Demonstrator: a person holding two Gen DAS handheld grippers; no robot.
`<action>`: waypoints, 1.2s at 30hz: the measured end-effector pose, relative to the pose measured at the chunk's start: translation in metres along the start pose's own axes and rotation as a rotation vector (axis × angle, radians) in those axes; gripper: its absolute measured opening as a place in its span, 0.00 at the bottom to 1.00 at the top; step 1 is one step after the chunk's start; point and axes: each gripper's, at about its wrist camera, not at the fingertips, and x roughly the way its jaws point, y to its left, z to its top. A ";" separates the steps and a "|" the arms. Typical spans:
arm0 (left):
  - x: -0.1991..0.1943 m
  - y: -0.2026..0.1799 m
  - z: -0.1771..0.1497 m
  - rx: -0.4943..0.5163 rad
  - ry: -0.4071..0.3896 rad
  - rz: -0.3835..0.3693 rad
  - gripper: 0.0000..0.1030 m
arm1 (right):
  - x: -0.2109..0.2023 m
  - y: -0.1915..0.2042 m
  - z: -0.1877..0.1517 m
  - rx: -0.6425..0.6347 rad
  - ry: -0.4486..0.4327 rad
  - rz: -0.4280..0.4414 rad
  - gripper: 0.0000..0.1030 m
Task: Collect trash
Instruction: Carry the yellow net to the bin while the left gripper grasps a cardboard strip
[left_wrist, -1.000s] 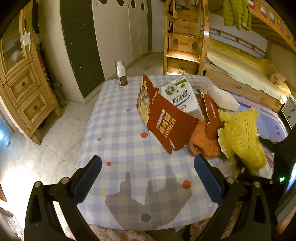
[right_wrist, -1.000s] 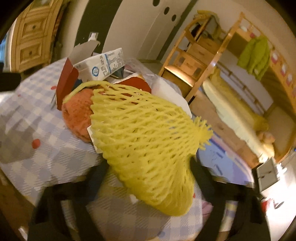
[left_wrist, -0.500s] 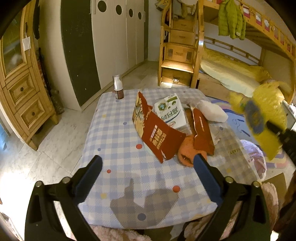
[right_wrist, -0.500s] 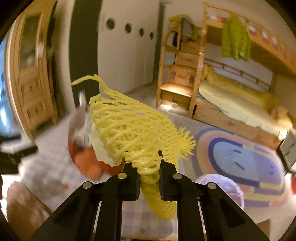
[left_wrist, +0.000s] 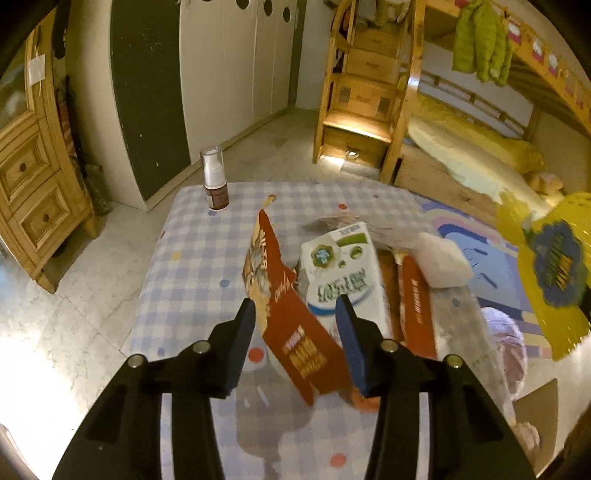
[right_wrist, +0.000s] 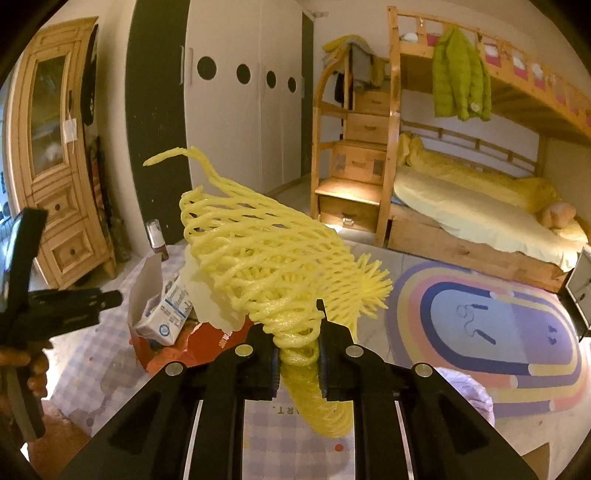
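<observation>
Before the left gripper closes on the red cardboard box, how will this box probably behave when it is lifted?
The red cardboard box looks torn open and flattened, so it will probably bend and flop. It seems empty, so likely light. The white milk carton leans against it and may tip or slide when it moves. The left gripper has been closing; its pads do not press the box yet.

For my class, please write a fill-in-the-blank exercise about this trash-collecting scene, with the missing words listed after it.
1. The right gripper is shut on a foam fruit net coloured ____.
2. The brown pump bottle stands upright on a checked ____.
3. Between the left gripper's two fingers sits a torn red ____ box.
4. The white milk carton lies on the table, right of that red ____.

Missing words: yellow; tablecloth; cardboard; box
</observation>
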 end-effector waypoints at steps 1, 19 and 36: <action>0.007 -0.001 0.002 -0.001 0.017 0.005 0.43 | 0.002 0.000 -0.001 0.004 0.006 0.001 0.15; -0.009 0.065 -0.022 -0.065 0.069 0.080 0.00 | -0.016 -0.013 -0.006 0.078 0.022 0.042 0.16; -0.066 -0.124 -0.020 0.208 -0.125 -0.306 0.00 | -0.056 -0.122 -0.051 0.318 0.075 -0.038 0.16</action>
